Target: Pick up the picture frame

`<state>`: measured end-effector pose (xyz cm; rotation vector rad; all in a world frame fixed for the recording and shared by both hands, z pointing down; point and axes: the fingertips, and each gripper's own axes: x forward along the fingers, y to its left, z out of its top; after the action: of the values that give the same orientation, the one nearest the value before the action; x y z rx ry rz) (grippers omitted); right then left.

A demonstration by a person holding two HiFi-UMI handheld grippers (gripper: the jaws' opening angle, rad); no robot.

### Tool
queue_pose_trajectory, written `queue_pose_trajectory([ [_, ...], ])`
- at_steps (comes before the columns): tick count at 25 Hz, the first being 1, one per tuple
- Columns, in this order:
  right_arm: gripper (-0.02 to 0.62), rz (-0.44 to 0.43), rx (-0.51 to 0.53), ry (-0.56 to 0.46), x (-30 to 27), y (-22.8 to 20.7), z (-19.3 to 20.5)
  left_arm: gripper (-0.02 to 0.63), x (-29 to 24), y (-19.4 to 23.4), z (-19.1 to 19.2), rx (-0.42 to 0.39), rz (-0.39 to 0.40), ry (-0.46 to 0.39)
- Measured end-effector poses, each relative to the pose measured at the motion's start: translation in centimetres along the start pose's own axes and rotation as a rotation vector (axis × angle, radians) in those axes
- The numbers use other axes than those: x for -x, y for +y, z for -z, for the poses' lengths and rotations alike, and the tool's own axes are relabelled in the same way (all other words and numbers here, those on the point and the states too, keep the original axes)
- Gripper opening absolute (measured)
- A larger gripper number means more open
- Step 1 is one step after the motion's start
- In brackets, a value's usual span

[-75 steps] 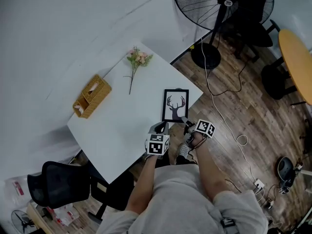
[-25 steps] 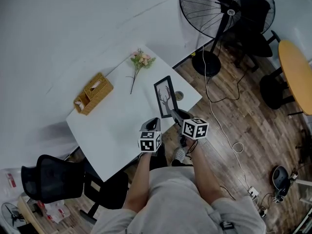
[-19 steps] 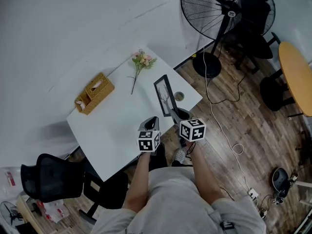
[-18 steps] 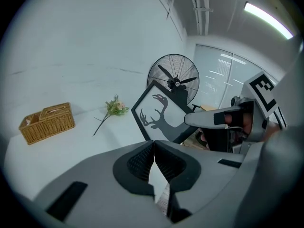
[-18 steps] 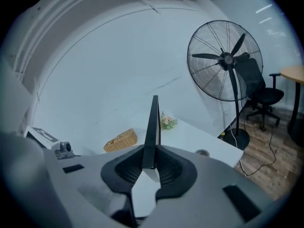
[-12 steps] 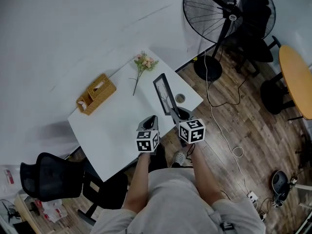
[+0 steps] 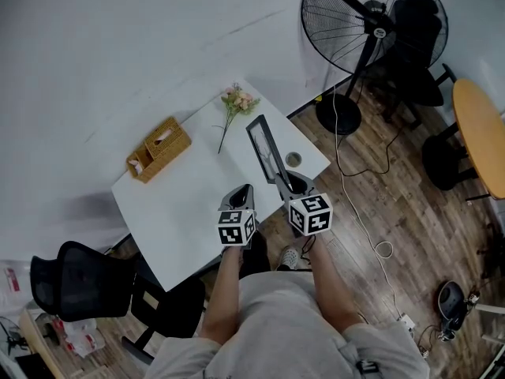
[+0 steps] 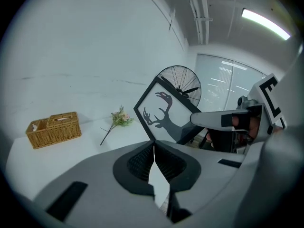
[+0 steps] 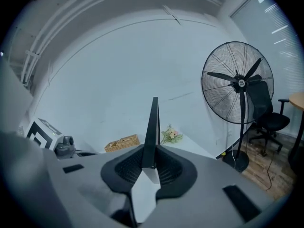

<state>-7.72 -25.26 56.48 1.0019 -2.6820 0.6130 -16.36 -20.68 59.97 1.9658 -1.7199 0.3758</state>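
Right gripper [image 9: 149, 166] pinches the picture frame [image 9: 153, 127] by its lower edge; left gripper [image 8: 153, 150] pressed together, empty.
Head view: frame tilted at centre, over the white table [image 7: 181, 204]; left gripper view shows its deer print [image 8: 164, 118] face-on; right gripper view sees it edge-on.

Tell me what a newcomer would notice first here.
The black picture frame with its deer silhouette stands out. It is clamped by its edge in the right gripper and held tilted above the right side of the white table. Beyond the table, a large black pedestal fan stands on the wood floor. A wicker tissue box and a flower sprig lie farther back on the table.
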Motion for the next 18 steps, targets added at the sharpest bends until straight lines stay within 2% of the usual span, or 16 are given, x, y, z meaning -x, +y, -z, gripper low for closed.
queue_pose_trajectory([
  [9,0.072,0.023,0.053,-0.020,1.2,0.3,-0.9,0.026,1.0,0.1,-1.7,0.005,-0.011,-0.054],
  [18,0.072,0.053,0.054,-0.009,2.0,-0.6,-0.1,0.026,0.7,-0.9,-1.7,-0.003,0.001,-0.057],
])
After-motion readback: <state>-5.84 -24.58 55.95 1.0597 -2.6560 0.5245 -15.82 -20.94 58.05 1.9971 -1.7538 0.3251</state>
